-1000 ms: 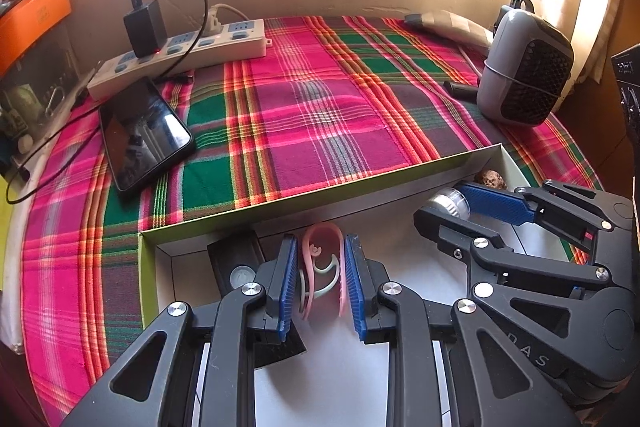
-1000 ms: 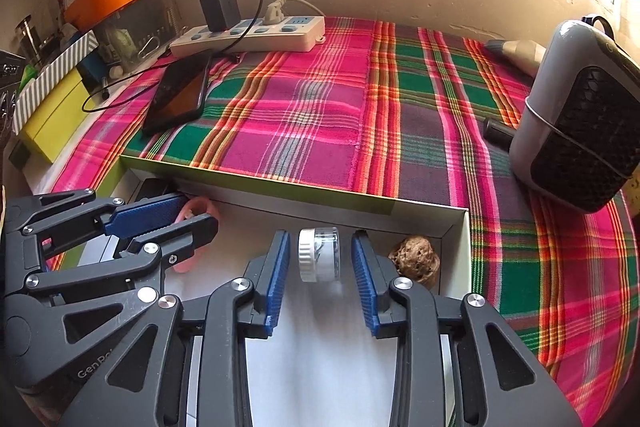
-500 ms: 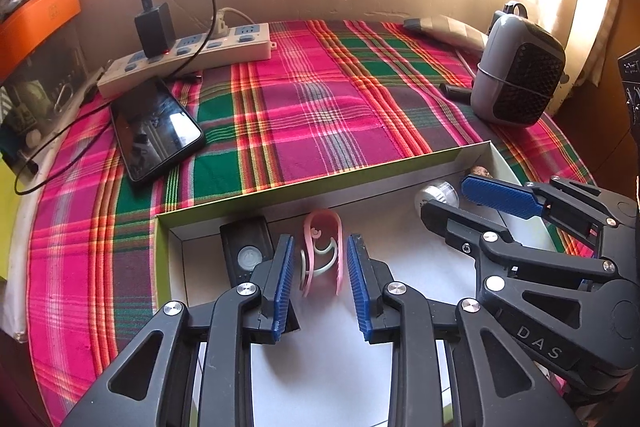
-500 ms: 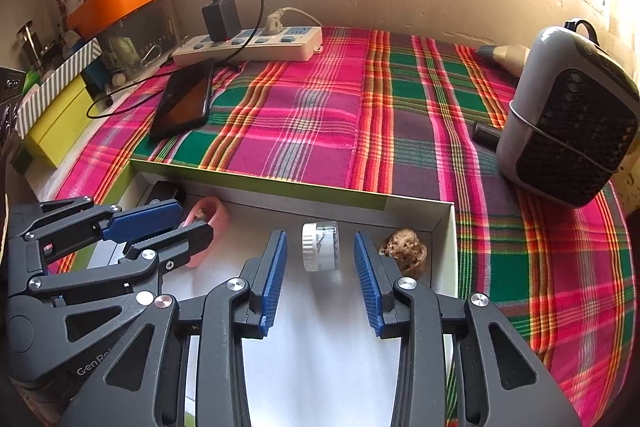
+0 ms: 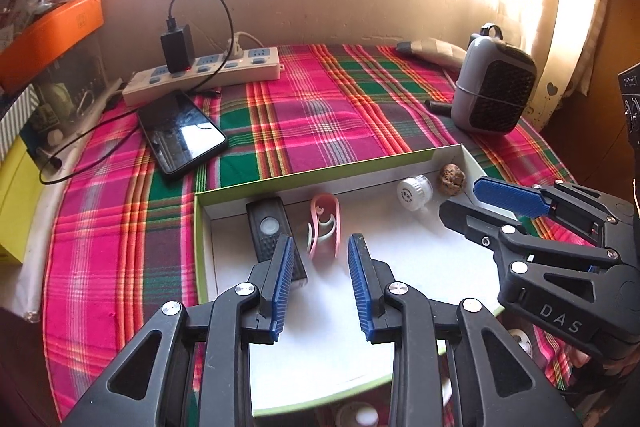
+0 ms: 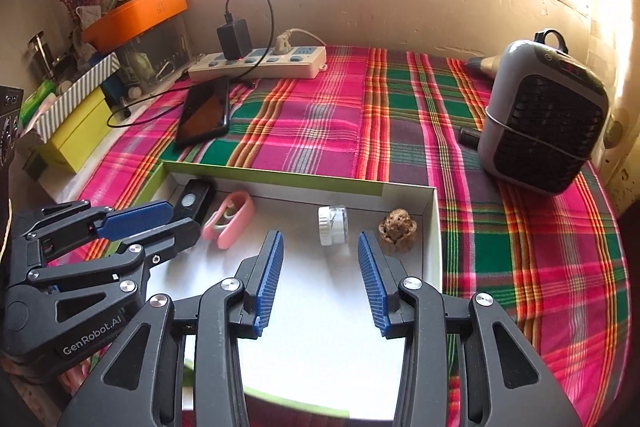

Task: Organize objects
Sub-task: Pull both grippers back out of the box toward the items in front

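Plaid-covered surface (image 5: 340,123) fills the frame. Shallow green-edged box (image 5: 320,175) with a white floor sits at centre-bottom. Grey heater (image 5: 494,87) at upper right, power strip (image 5: 208,75) and phone (image 5: 180,135) at upper left. Left claw (image 5: 320,287) at bottom centre, jaws spread apart, gripping nothing. Right claw (image 6: 322,283) likewise spread and holding nothing. Inside the box along the far wall, left to right: black remote (image 5: 270,231), pink clip (image 5: 325,225) just ahead of the left claw, white-capped vial (image 6: 333,225) lying on its side ahead of the right claw, brown walnut (image 6: 398,227) near the right corner.
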